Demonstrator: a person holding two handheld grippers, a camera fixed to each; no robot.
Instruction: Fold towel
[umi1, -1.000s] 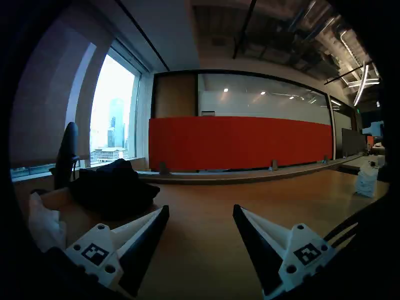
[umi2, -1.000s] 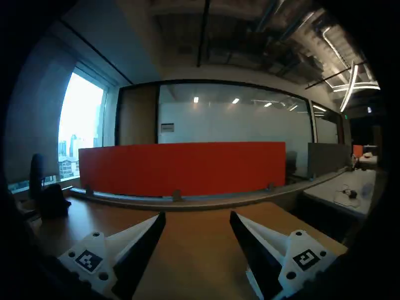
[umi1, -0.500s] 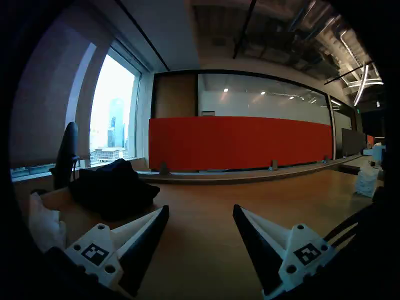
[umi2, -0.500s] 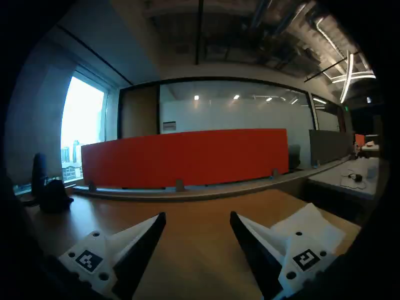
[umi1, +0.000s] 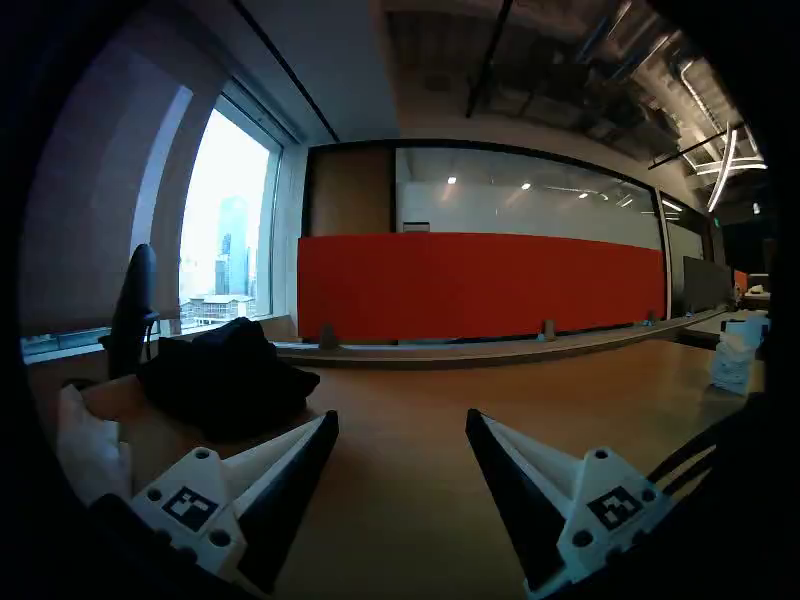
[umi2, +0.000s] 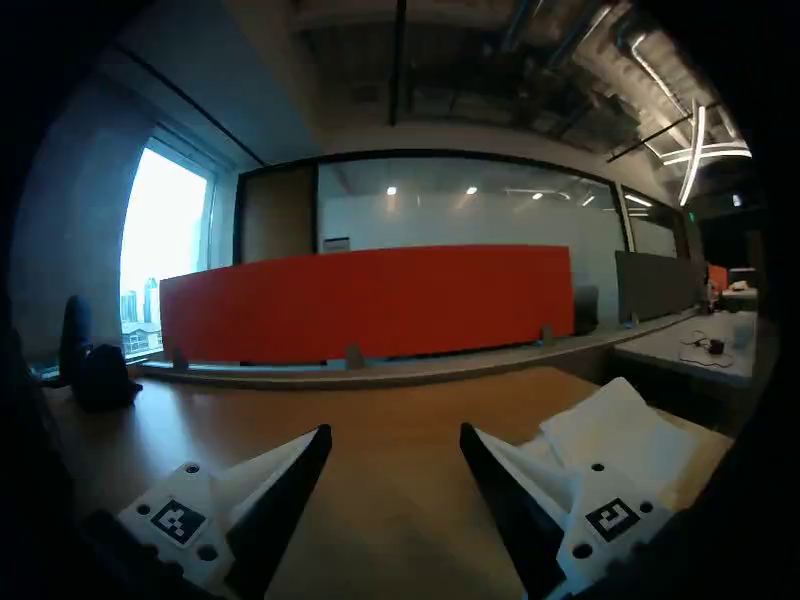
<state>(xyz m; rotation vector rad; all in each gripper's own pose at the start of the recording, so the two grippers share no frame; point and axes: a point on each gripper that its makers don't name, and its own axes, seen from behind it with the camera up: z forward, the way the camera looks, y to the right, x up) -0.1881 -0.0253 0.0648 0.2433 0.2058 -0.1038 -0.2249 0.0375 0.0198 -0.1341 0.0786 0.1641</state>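
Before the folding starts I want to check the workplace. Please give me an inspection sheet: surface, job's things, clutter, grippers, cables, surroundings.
Surface: wooden desk, mostly bare in front of both grippers.
Job's things: white towel lies on the desk by the right gripper, not gripped; the white stack far right in the left gripper view may be the same thing.
Clutter: black bundle and a white cloth at the left.
Grippers: left gripper and right gripper, jaws open, holding nothing.
Cables: black cables beside the left gripper.
Surroundings: red partition, window.
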